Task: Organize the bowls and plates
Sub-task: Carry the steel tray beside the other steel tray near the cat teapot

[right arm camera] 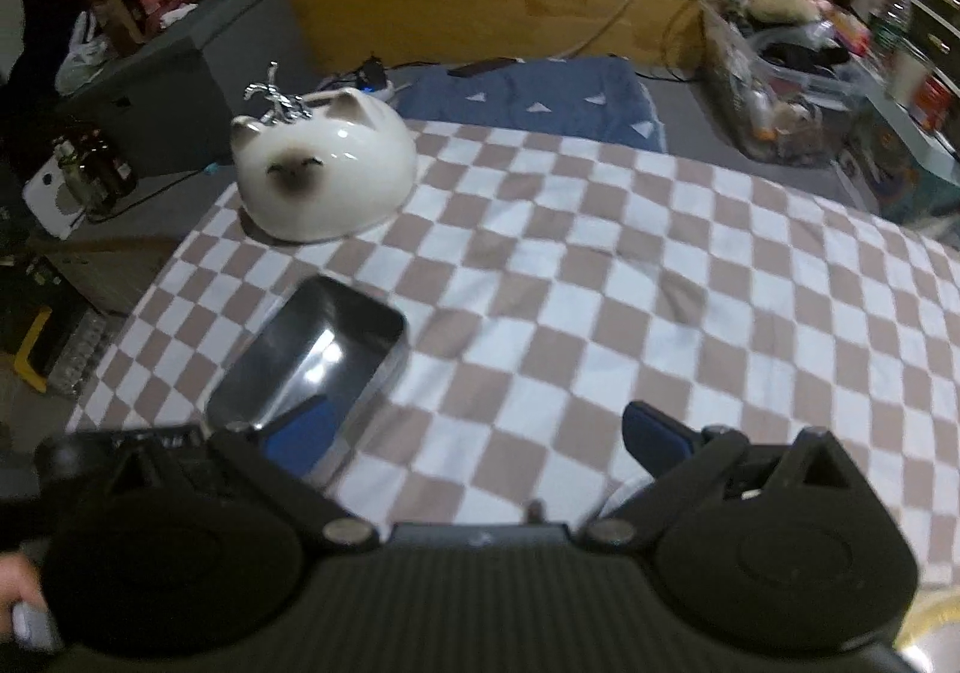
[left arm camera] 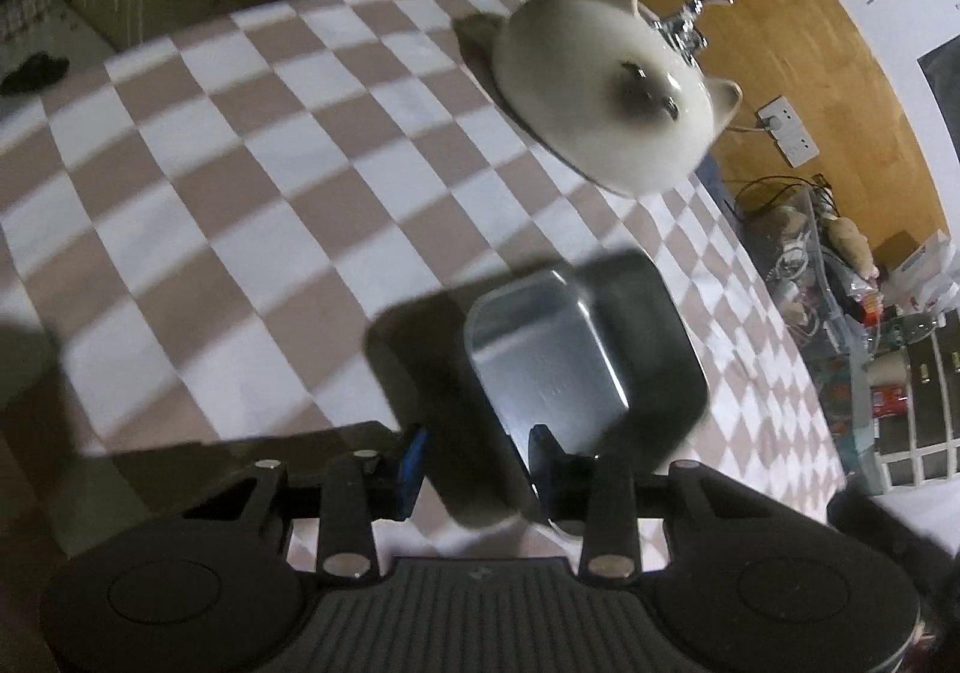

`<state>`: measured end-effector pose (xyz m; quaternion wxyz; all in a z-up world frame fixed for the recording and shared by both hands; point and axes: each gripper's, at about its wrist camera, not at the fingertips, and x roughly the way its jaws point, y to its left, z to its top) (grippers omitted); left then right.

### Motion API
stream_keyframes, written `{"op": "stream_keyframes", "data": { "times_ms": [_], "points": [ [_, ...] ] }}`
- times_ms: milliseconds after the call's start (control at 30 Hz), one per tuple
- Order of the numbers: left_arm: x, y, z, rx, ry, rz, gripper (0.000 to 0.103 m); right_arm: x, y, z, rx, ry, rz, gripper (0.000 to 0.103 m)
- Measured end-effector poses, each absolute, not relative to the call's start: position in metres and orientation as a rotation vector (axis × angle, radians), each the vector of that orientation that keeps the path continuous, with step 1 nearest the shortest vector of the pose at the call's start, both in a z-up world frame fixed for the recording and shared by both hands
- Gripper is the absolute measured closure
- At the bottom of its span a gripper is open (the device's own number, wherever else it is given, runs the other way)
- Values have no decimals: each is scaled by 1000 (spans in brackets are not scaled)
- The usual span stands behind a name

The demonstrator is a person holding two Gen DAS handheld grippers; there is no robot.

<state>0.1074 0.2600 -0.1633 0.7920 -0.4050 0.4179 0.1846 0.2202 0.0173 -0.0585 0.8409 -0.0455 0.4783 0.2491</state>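
Observation:
A rectangular metal tray (left arm camera: 558,373) (right arm camera: 312,355) lies on the checked cloth (left arm camera: 240,205). My left gripper (left arm camera: 480,460) straddles the tray's near wall, with one finger inside and one outside. A thin strip of cloth still shows beside the outer pad, so the jaws are not pressing on the wall. A white cat-face bowl (left arm camera: 606,90) (right arm camera: 324,181) sits upside down at the cloth's far corner. My right gripper (right arm camera: 477,433) stands wide open over bare cloth, right of the tray, with nothing between its fingers. Its left fingertip overlaps the tray's near end in the right wrist view.
A chrome tap-like piece (right arm camera: 276,96) stands just behind the bowl. A blue cushion (right arm camera: 540,102) lies past the cloth's far edge. A clear bin of clutter (right arm camera: 780,90) sits at the back right and dark bottles (right arm camera: 96,169) off the left edge.

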Motion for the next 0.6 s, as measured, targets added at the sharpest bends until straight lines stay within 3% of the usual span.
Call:
{"op": "stream_keyframes", "data": {
  "times_ms": [333,467,533,600],
  "points": [
    [100,286,-152,-747,865,411,88,236,55,-77,-146,1064,638,1],
    [104,283,-149,-719,879,374,98,239,66,-96,-115,1129,687,30],
    [106,280,-148,-699,883,361,98,238,70,-104,-91,1169,705,43],
    [106,279,-145,-688,880,347,99,234,71,-108,-64,1194,733,69]
  ]
}}
